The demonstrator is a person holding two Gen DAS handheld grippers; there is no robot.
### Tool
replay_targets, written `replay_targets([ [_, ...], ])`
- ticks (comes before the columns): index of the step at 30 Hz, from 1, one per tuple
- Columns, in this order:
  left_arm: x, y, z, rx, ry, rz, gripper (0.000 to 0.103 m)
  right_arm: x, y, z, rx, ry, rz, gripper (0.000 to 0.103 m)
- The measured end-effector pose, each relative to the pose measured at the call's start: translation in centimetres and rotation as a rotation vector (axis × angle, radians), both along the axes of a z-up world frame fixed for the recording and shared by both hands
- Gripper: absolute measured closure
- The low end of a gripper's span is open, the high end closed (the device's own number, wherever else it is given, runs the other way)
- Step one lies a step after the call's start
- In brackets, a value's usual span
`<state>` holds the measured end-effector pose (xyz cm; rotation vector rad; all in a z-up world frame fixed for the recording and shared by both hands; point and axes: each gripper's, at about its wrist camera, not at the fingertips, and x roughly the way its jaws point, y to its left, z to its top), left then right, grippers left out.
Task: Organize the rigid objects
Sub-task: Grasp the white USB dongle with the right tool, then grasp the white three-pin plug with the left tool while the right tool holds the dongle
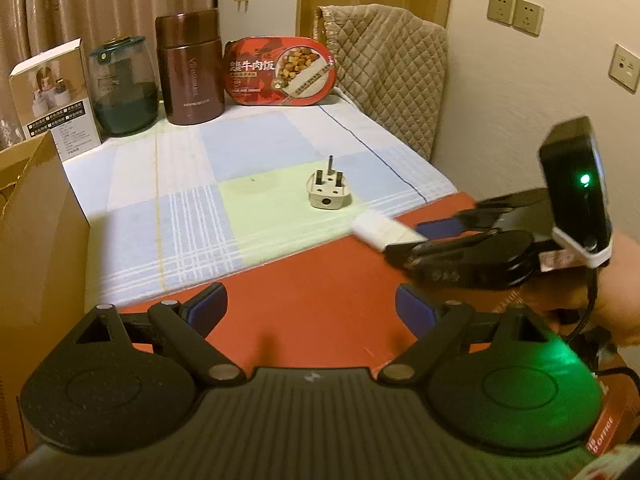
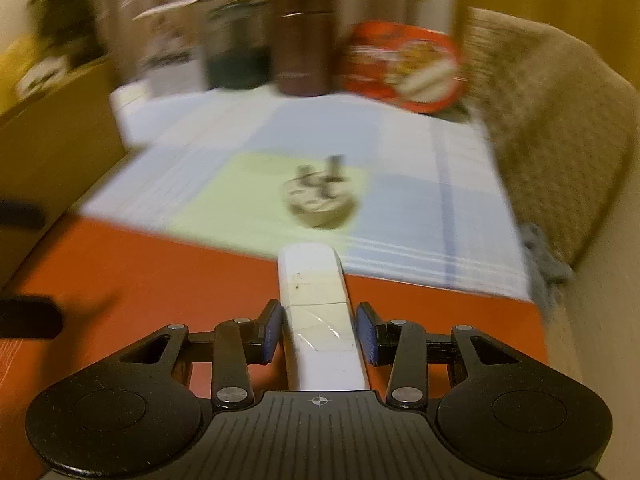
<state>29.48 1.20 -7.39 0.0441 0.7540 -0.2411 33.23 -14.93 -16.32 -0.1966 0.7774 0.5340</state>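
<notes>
A long white bar (image 2: pixel 316 292) lies lengthwise between the blue pads of my right gripper (image 2: pixel 320 332), which is shut on it. In the left wrist view the bar (image 1: pixel 382 234) sticks out of that gripper (image 1: pixel 416 240), just above the red table (image 1: pixel 320 280) at the cloth's edge. A white three-pin plug (image 1: pixel 328 192) rests pins-up on the checked cloth (image 1: pixel 200 184), just beyond the bar's tip; the blurred right wrist view shows the plug (image 2: pixel 320 204) too. My left gripper (image 1: pixel 310 300) hangs open over the red surface with nothing between its fingers.
Along the back stand a white carton (image 1: pixel 52 96), a teal glass jar (image 1: pixel 122 88), a brown flask (image 1: pixel 192 72) and a red meal box (image 1: pixel 280 72). An open cardboard box (image 1: pixel 36 220) borders the left. A quilted cushion (image 1: pixel 392 64) and the wall close the right.
</notes>
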Motion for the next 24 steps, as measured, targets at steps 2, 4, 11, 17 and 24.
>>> replay_targets([
  [2, 0.6, 0.1, -0.2, -0.001, -0.006, 0.014, 0.014, 0.8, -0.7, 0.4, -0.008, -0.011, -0.070, 0.066],
  [4, 1.4, 0.1, -0.5, -0.009, -0.009, 0.034, 0.014, 1.8, -1.5, 0.7, 0.005, -0.009, -0.138, 0.066],
  [11, 4.3, -0.6, -1.1, -0.034, -0.031, 0.059, 0.014, 2.6, -2.4, 0.3, 0.026, -0.017, -0.148, 0.064],
  [17, 5.9, -1.3, -1.9, -0.040, -0.035, 0.069, 0.014, 2.4, -1.6, -0.4, -0.027, -0.051, -0.108, 0.064],
  [24, 7.6, -1.3, -2.7, -0.055, -0.045, 0.076, 0.014, 2.3, -1.7, -0.3, 0.010, -0.064, -0.117, 0.066],
])
